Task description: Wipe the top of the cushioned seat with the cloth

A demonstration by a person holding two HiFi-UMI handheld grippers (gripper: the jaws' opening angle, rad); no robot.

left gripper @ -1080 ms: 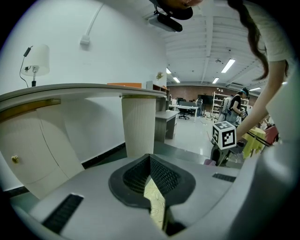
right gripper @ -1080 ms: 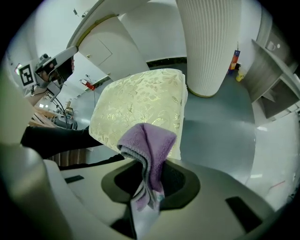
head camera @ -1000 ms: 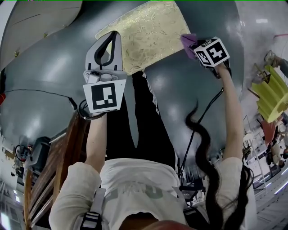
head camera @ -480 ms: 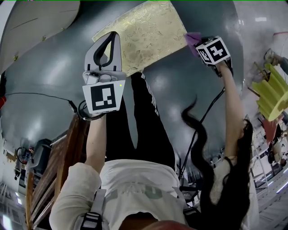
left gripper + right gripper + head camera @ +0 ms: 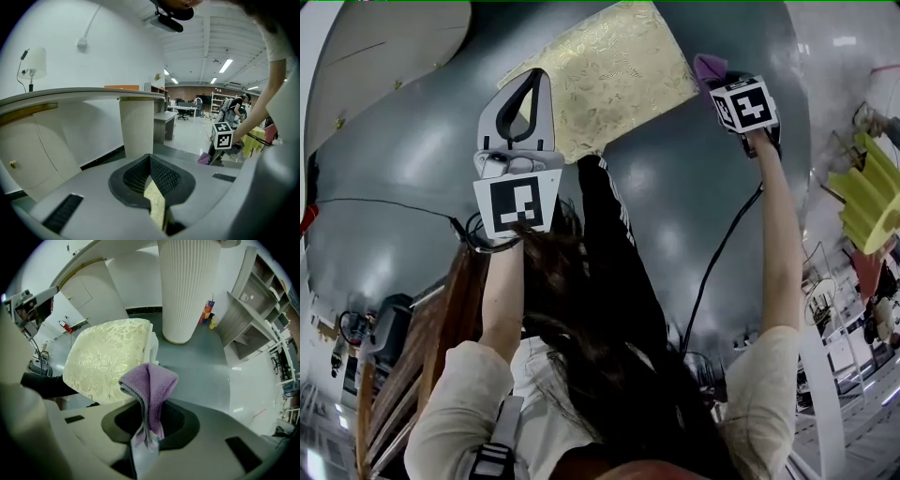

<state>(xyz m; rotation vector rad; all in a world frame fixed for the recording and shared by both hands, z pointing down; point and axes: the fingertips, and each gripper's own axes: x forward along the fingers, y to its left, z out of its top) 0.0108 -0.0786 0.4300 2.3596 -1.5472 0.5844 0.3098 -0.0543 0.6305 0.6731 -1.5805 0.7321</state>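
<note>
The cushioned seat [image 5: 609, 66] is a pale gold square with a leaf pattern, at the top of the head view. It also fills the left middle of the right gripper view [image 5: 110, 362]. My right gripper [image 5: 719, 82] is shut on a folded purple cloth [image 5: 709, 67], which sits just off the seat's right edge. That cloth [image 5: 150, 385] stands up between the jaws. My left gripper [image 5: 532, 82] hangs over the seat's near left corner, shut and holding nothing. Through its jaws a sliver of the seat [image 5: 157, 206] shows.
A white ribbed column [image 5: 187, 287] stands just beyond the seat on the grey floor. A curved white counter [image 5: 384, 37] runs along the far left. A yellow rack [image 5: 867, 192] is at the right, and wooden furniture [image 5: 441, 309] is near my left arm.
My right gripper has carried the cloth slightly up and to the right, off the seat's right edge. The left gripper has barely moved. The person's hair has swung across the middle.
</note>
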